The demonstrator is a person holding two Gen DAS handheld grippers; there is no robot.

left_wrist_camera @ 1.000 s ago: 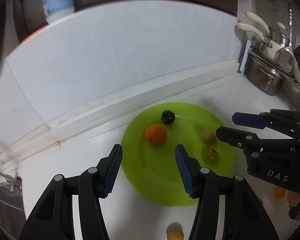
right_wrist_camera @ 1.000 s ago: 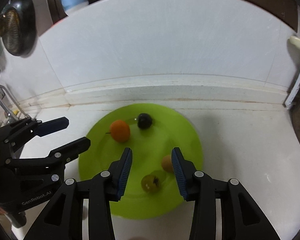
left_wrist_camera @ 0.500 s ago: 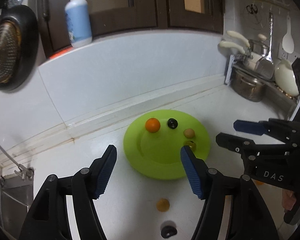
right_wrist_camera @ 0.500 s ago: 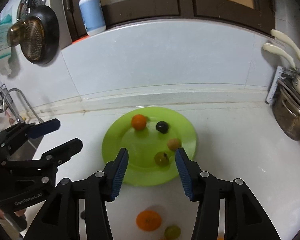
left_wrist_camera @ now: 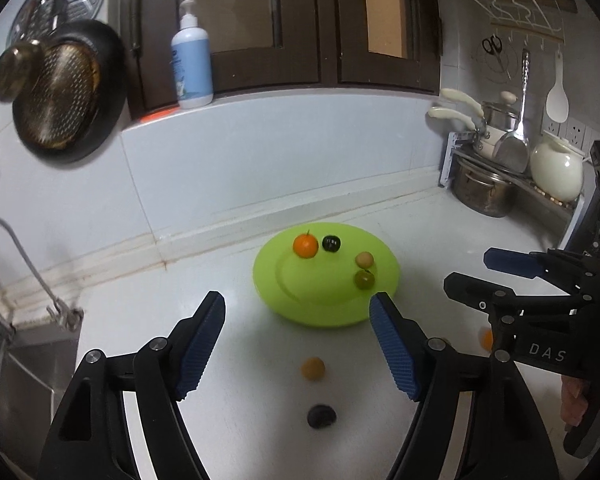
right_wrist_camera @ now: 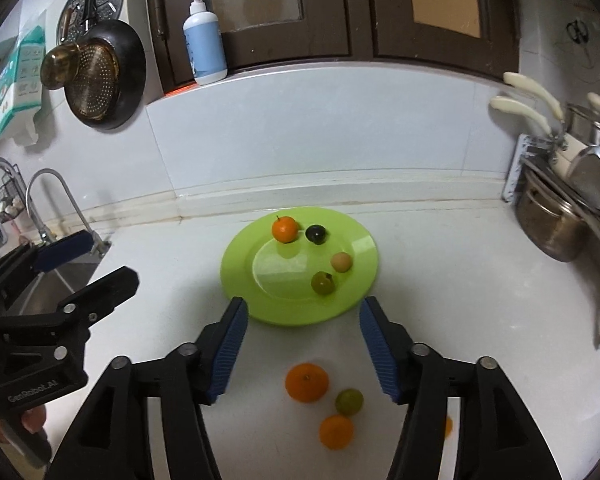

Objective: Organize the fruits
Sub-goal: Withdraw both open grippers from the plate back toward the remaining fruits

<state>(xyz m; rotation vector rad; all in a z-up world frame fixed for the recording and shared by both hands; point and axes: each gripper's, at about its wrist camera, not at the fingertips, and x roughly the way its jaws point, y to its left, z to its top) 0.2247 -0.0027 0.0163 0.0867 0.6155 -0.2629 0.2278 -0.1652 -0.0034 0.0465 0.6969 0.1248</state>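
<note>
A lime green plate (left_wrist_camera: pixel 300 304) (right_wrist_camera: pixel 240 272) sits on the white counter and holds an orange (left_wrist_camera: pixel 305 245) (right_wrist_camera: pixel 285 229), a dark plum (left_wrist_camera: pixel 331 243) (right_wrist_camera: pixel 315 234), a tan fruit (left_wrist_camera: pixel 364 259) (right_wrist_camera: pixel 341 261) and a green fruit (left_wrist_camera: pixel 364 279) (right_wrist_camera: pixel 323 283). My left gripper (left_wrist_camera: pixel 298 340) is open and empty, above a small orange fruit (left_wrist_camera: pixel 313 368) and a dark fruit (left_wrist_camera: pixel 321 416) on the counter. My right gripper (right_wrist_camera: pixel 300 348) is open and empty, above two oranges (right_wrist_camera: pixel 307 382) (right_wrist_camera: pixel 336 432) and a green fruit (right_wrist_camera: pixel 349 401).
A sink with faucets (right_wrist_camera: pixel 56 200) lies at the left. A metal pot (right_wrist_camera: pixel 550 232) and a rack of cookware (left_wrist_camera: pixel 496 152) stand at the right. A soap bottle (right_wrist_camera: pixel 204 40) stands on the ledge and a black pan (right_wrist_camera: pixel 100 76) hangs on the wall.
Both grippers have pulled back and up from the plate and opened wider. The loose fruits on the counter in front of the plate have come into view.
</note>
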